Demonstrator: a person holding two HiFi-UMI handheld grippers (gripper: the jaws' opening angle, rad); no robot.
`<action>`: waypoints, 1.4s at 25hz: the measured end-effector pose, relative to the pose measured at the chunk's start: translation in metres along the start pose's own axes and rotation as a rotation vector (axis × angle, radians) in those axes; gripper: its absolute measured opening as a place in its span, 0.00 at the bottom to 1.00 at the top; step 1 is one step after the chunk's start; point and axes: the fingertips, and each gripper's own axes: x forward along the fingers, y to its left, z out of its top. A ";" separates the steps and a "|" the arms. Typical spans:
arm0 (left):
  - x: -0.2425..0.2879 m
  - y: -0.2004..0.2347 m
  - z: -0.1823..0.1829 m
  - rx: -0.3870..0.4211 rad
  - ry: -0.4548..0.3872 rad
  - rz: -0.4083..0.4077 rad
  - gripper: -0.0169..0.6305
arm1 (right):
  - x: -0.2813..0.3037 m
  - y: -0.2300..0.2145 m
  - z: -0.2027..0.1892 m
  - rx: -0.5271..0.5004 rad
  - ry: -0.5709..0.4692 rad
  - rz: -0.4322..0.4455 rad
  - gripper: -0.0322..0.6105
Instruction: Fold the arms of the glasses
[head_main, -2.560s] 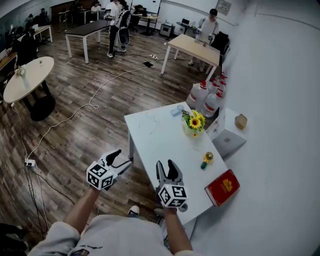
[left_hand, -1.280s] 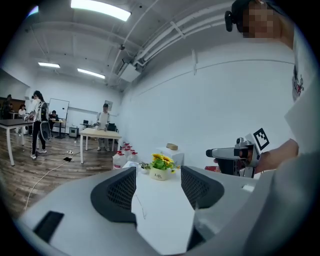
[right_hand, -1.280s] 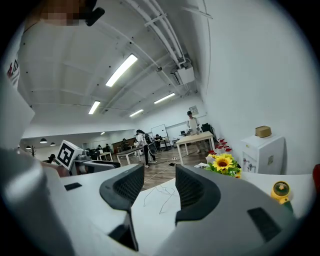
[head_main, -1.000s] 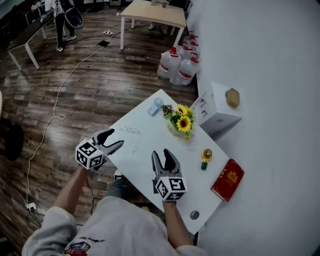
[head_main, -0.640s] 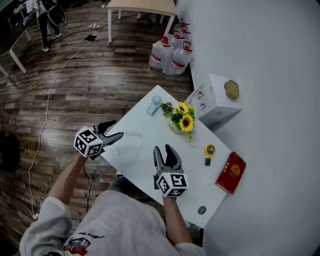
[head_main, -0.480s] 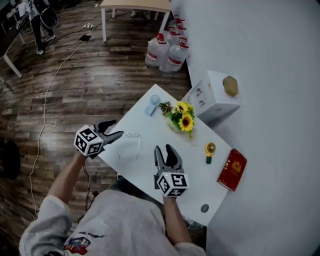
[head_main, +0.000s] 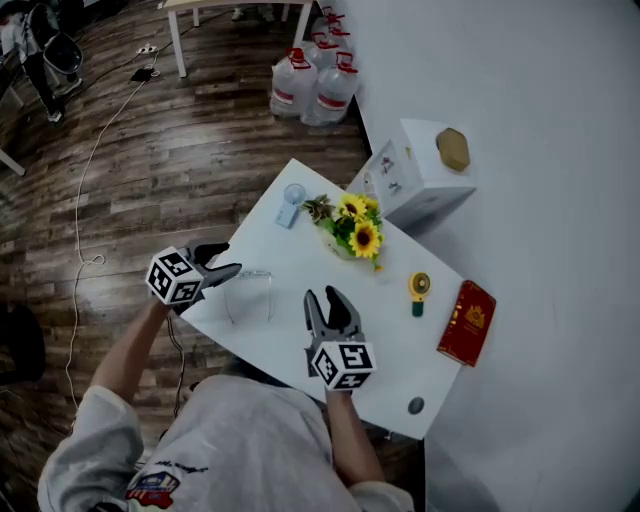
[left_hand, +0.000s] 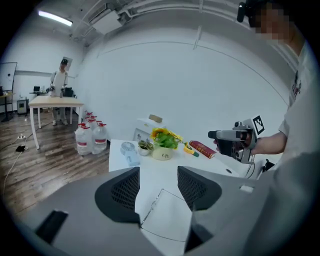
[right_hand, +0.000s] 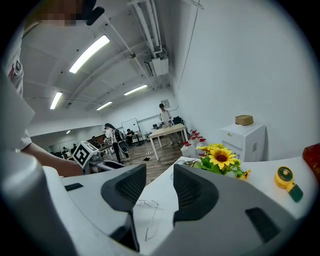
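Observation:
Thin wire-framed glasses (head_main: 249, 274) lie on the white table (head_main: 385, 330) near its left edge, arms spread open. My left gripper (head_main: 230, 270) hovers just left of them, its jaws closing with nothing pressed between them. In the left gripper view the glasses (left_hand: 152, 206) lie on the table just below and beyond the gap of the left gripper (left_hand: 159, 187). My right gripper (head_main: 321, 297) hangs over the table's middle, to the right of the glasses, its jaws closing on nothing. The right gripper (right_hand: 160, 187) view shows the glasses (right_hand: 145, 203) ahead and low.
A sunflower pot (head_main: 350, 228) and a small blue fan (head_main: 291, 200) stand at the table's far side. A yellow-green gadget (head_main: 418, 290), a red book (head_main: 466, 322) and a small round disc (head_main: 416, 405) lie at right. A white box (head_main: 415, 170) and water jugs (head_main: 315, 85) stand beyond.
The left gripper has come in and down to the table's left edge, close beside the glasses. The right gripper has edged forward. Both pairs of jaws have narrowed a little.

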 end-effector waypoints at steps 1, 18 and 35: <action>0.004 0.002 -0.003 -0.010 0.024 -0.020 0.39 | 0.003 -0.001 0.000 0.001 0.003 0.001 0.29; 0.072 0.015 -0.079 -0.027 0.449 -0.287 0.31 | -0.002 -0.037 -0.028 0.046 0.056 -0.054 0.29; 0.101 0.015 -0.123 0.279 0.810 -0.240 0.15 | -0.022 -0.061 -0.036 0.076 0.056 -0.101 0.29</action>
